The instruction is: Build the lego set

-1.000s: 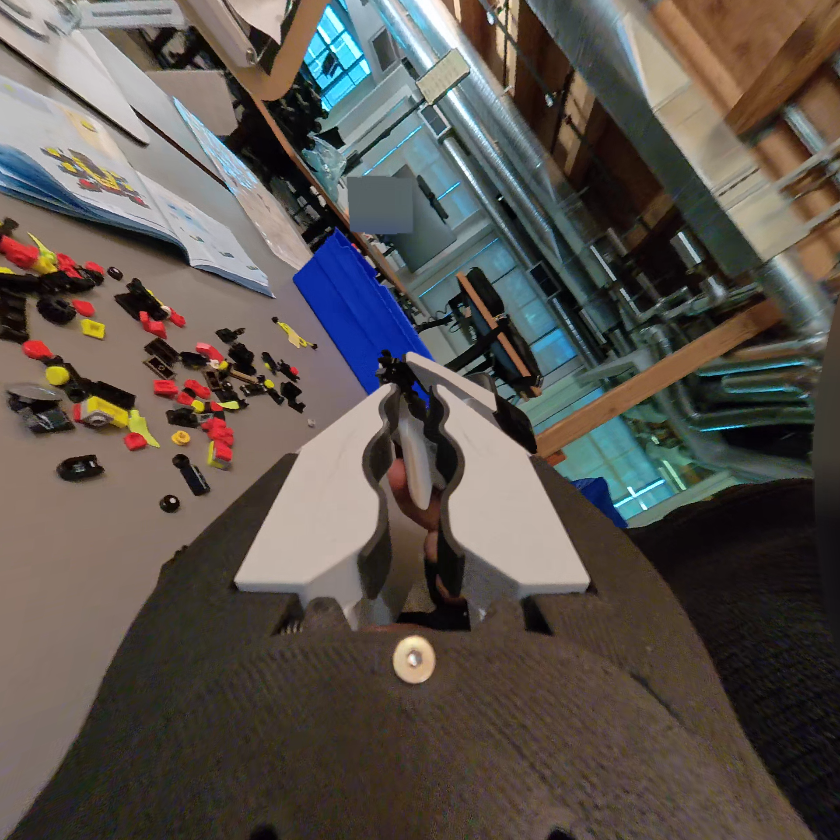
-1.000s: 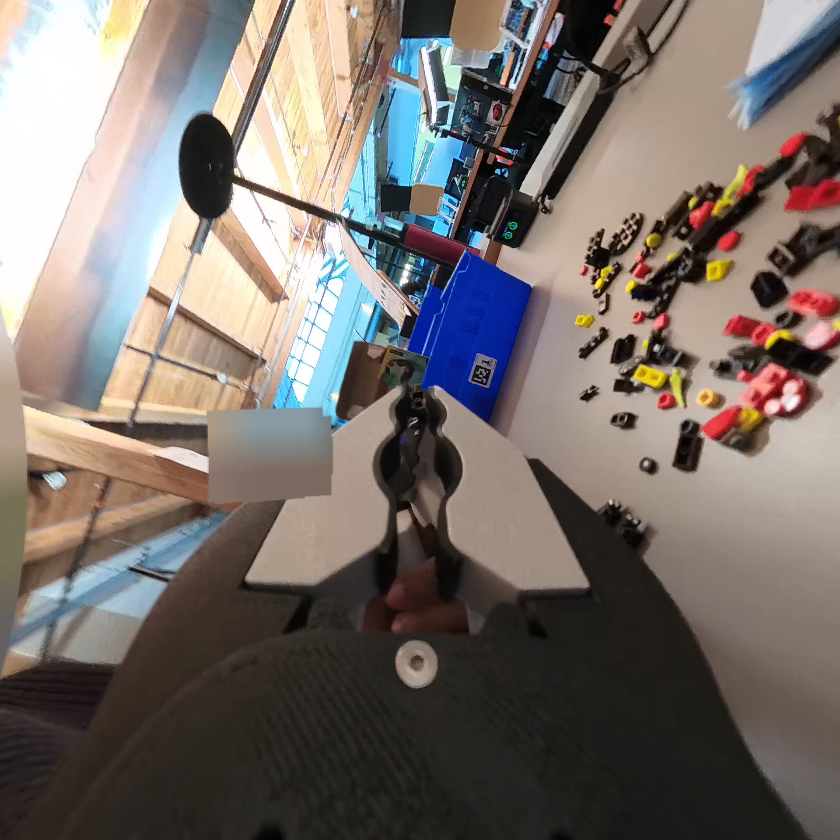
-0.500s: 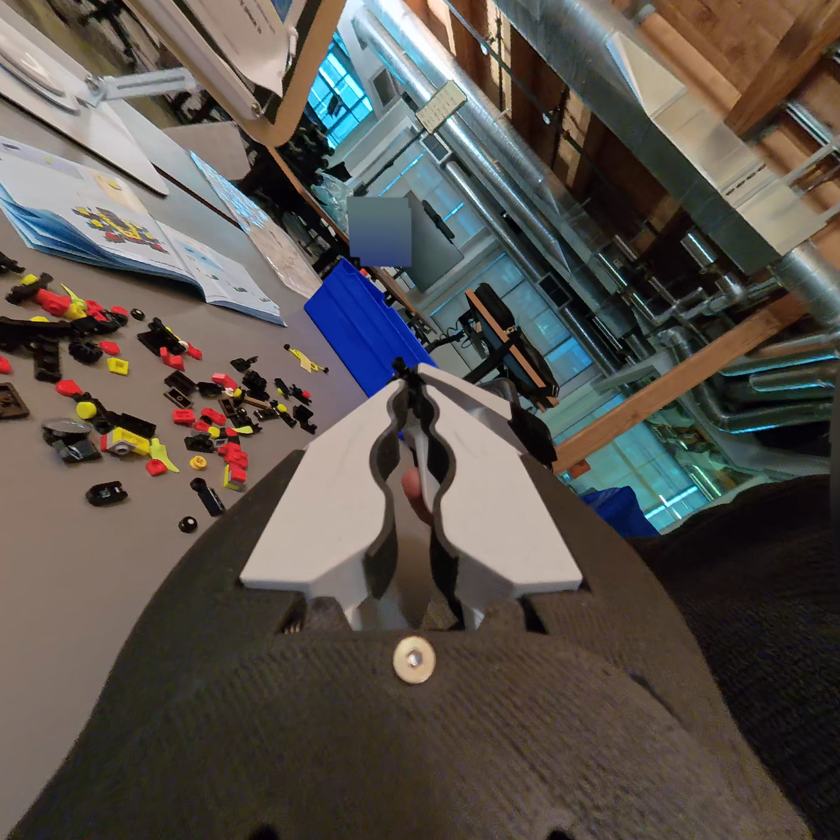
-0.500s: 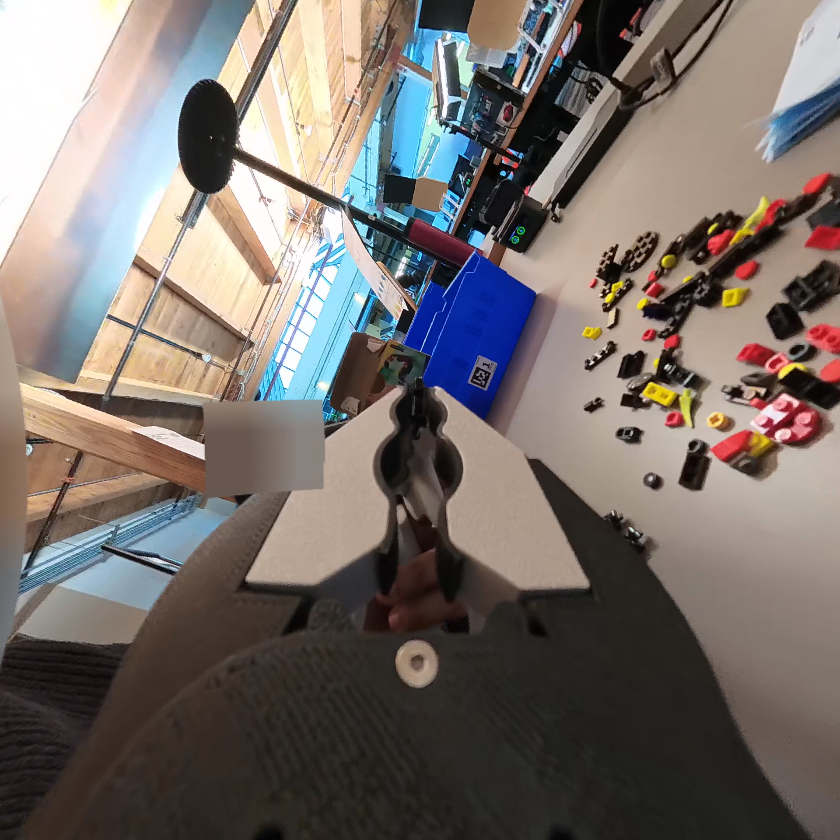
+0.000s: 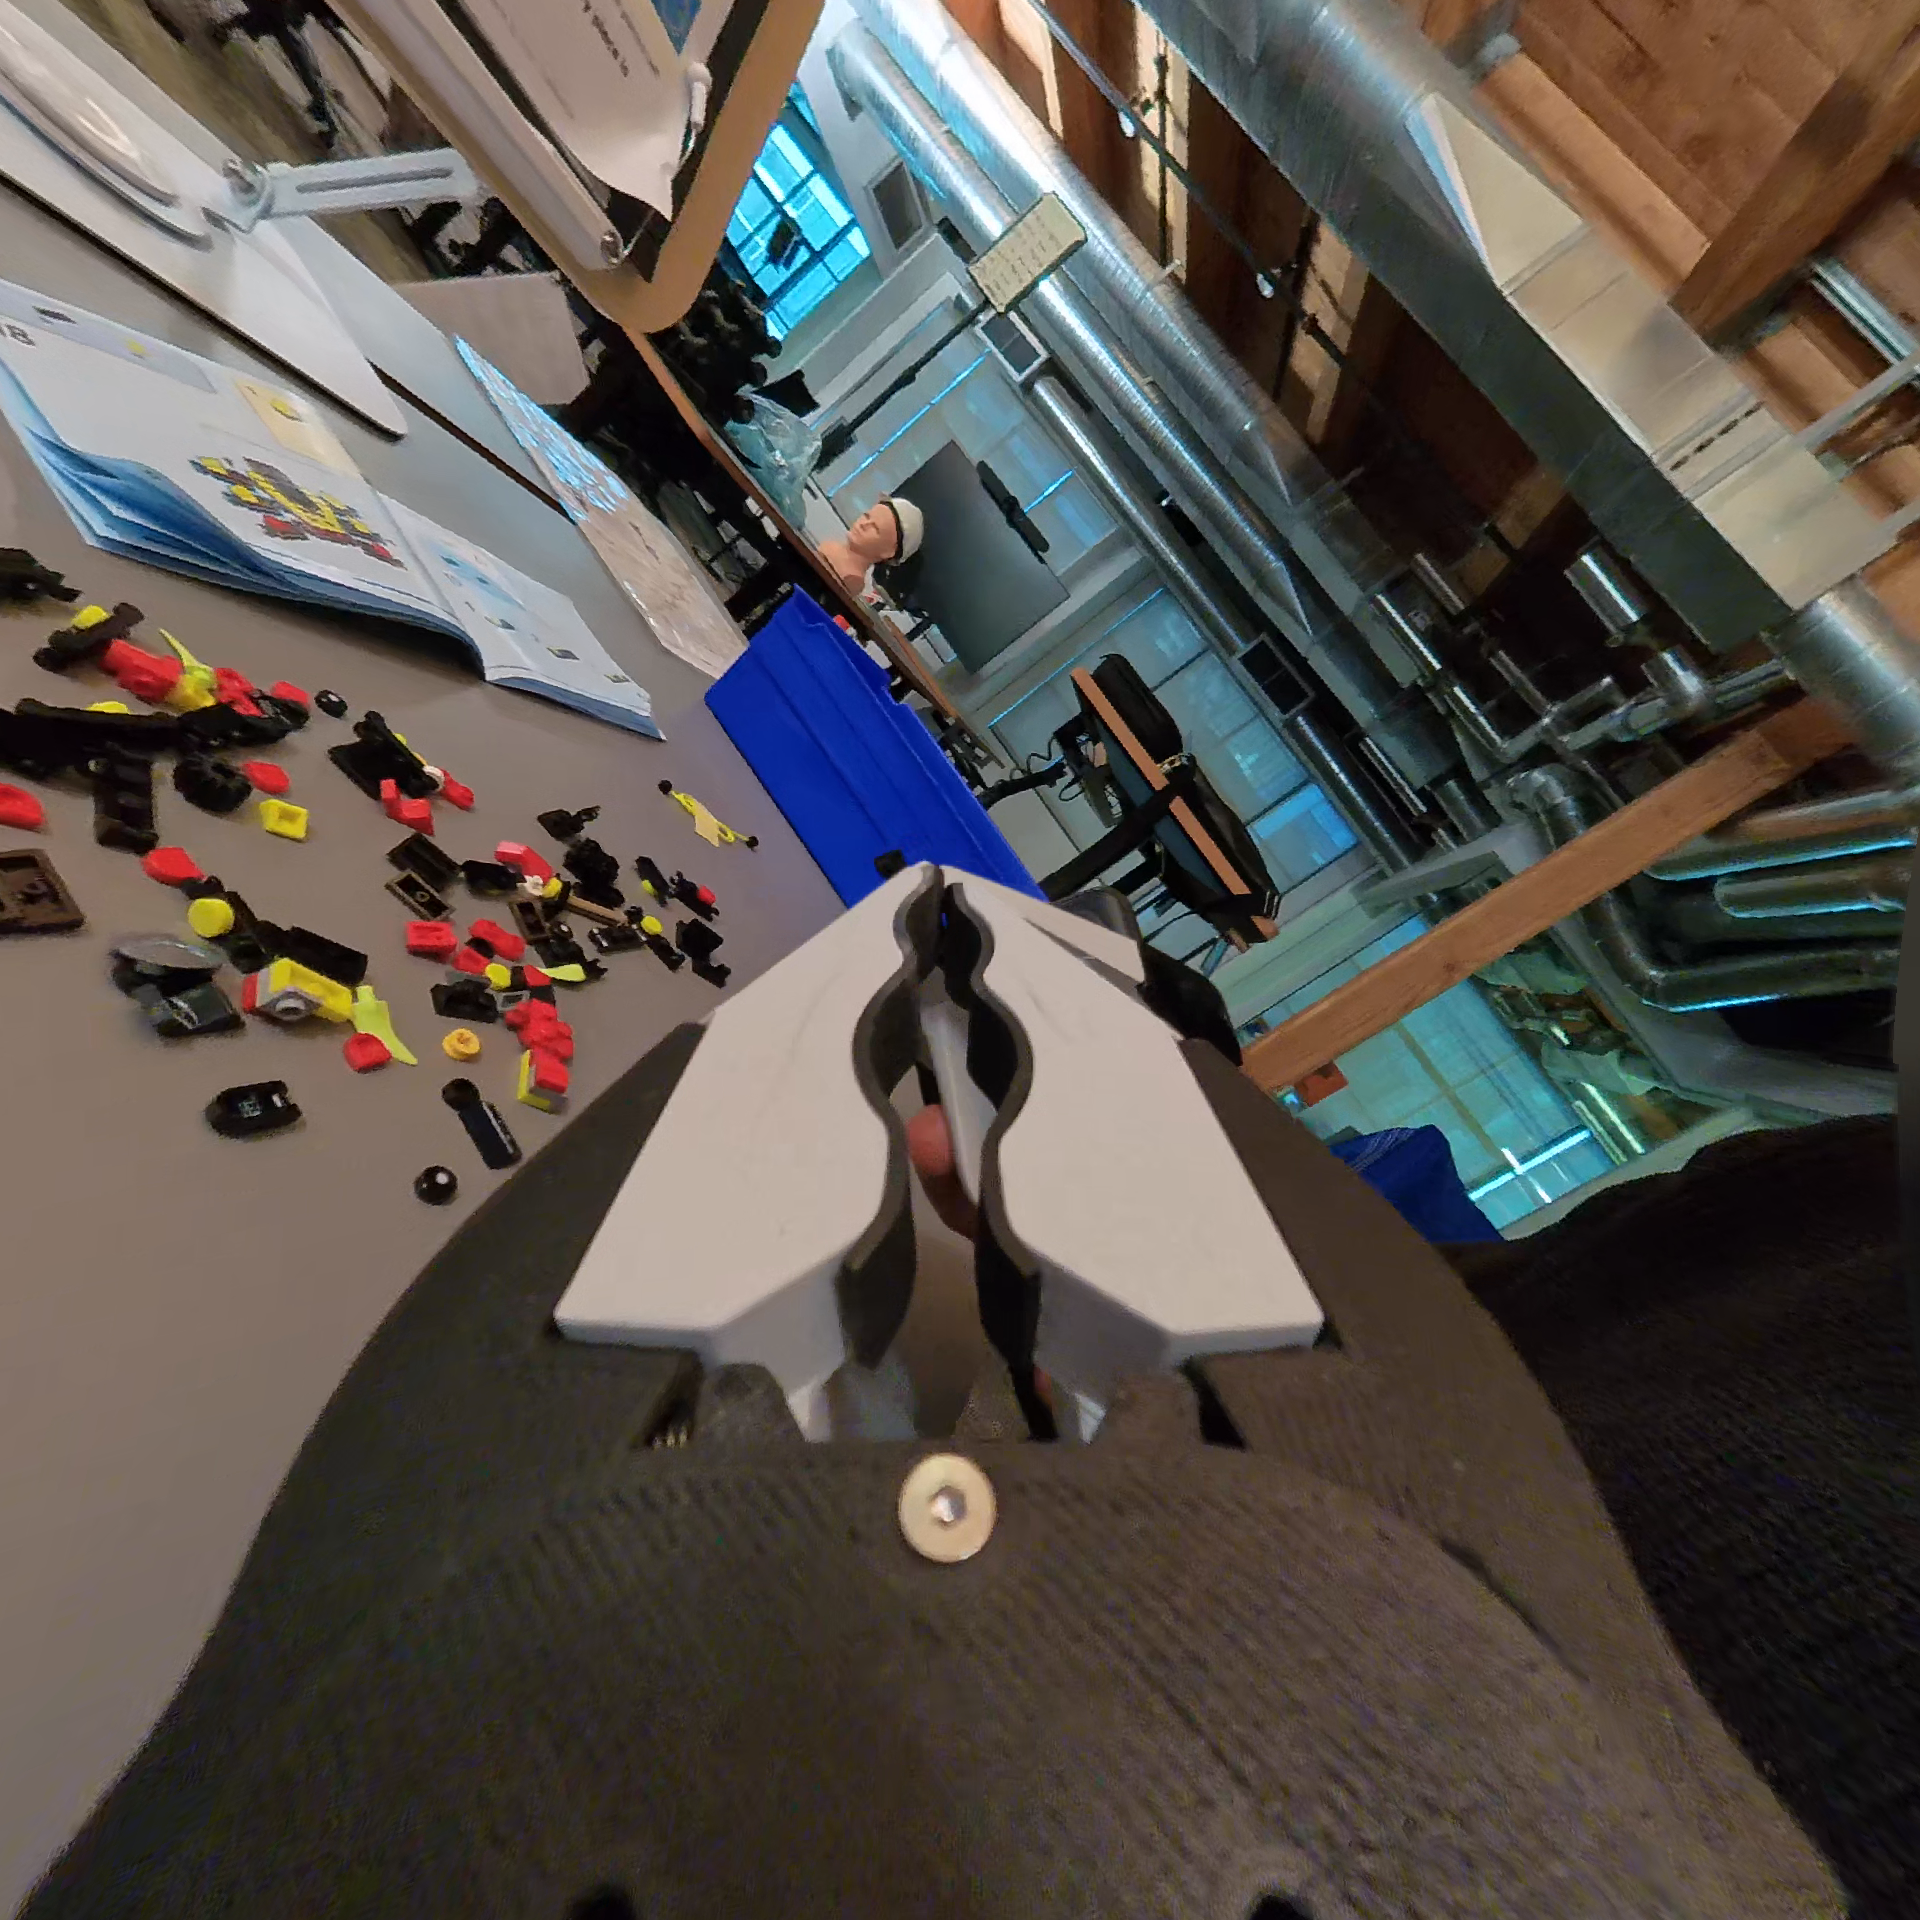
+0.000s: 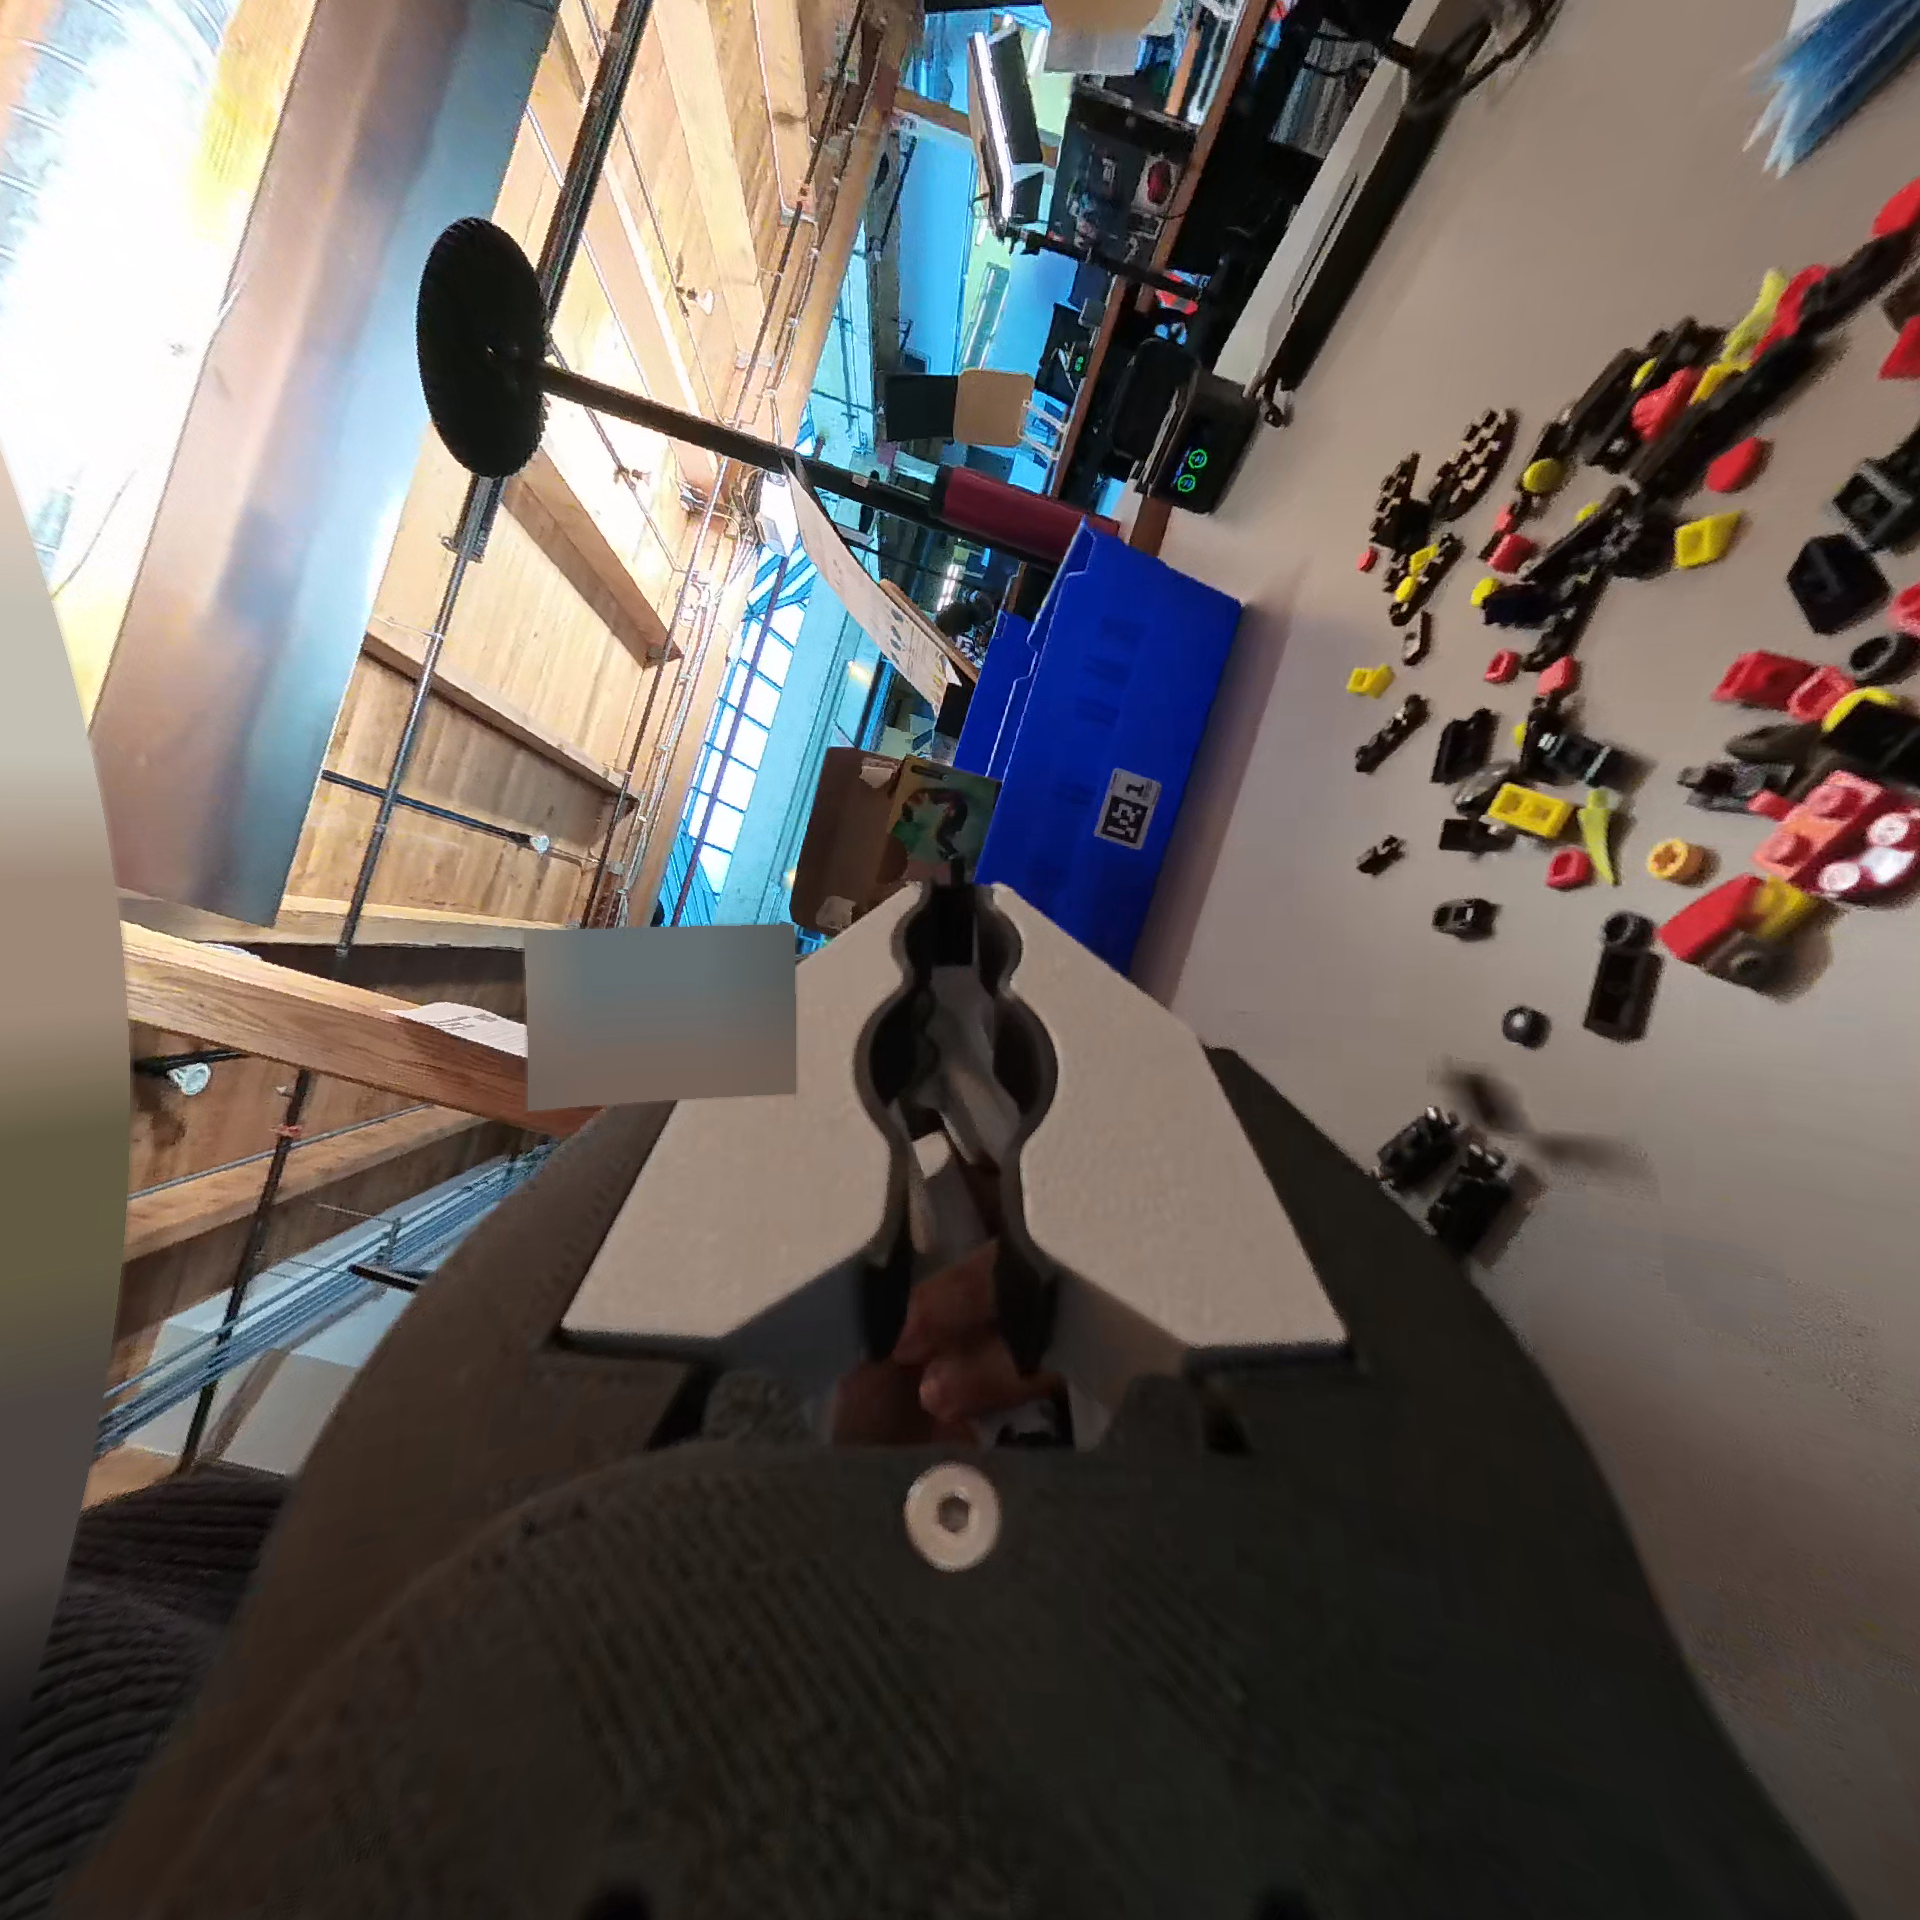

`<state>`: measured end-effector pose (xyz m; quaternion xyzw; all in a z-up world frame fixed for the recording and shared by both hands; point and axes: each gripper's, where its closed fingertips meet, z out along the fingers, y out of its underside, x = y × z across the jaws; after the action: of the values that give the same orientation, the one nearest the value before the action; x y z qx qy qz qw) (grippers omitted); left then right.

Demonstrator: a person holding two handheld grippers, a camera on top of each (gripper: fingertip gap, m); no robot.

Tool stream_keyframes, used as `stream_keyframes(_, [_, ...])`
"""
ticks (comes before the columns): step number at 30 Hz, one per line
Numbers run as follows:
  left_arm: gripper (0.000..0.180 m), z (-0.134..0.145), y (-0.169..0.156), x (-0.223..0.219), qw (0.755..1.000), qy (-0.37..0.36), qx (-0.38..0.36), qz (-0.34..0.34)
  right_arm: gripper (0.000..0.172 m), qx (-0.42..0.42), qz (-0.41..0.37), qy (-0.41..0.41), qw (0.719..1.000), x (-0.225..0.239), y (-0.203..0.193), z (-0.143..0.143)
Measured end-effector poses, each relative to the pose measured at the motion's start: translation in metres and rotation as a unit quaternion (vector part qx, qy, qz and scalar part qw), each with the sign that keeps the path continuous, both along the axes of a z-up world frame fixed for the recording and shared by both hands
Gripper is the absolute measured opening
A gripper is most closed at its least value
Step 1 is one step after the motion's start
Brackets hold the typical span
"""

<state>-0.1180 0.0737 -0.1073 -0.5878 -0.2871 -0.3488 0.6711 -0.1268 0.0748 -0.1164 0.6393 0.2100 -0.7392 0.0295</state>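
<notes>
Both grippers are raised off the grey table; the left gripper is closed and empty, while the right gripper pinches a small black brick piece, clear of the scattered red, yellow and black bricks.

A grey table stood in a workshop with wooden ceiling beams, silver ducts, blue-lit windows and a distant desk.

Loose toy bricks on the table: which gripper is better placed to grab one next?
Left, probably. The left gripper is shut and looks empty, with the bricks close beside it. The right gripper pinches a small black piece.
</notes>
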Motion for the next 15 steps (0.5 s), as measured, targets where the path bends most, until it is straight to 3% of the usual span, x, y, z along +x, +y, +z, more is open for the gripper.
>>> stream_keyframes(7, [0.0,-0.008,-0.004,-0.015,0.999,-0.001,-0.027,0.024,0.005,0.055,-0.018,-0.005,0.998,0.0,0.022,-0.001])
stream_keyframes(11, [0.0,-0.016,-0.008,-0.027,0.996,0.033,-0.065,0.045,0.006,0.141,-0.033,0.001,0.99,0.002,0.049,0.01])
stream_keyframes(15, [0.004,-0.029,-0.001,-0.019,0.991,0.075,-0.112,0.022,0.006,0.255,-0.05,0.019,0.965,0.01,0.08,0.027])
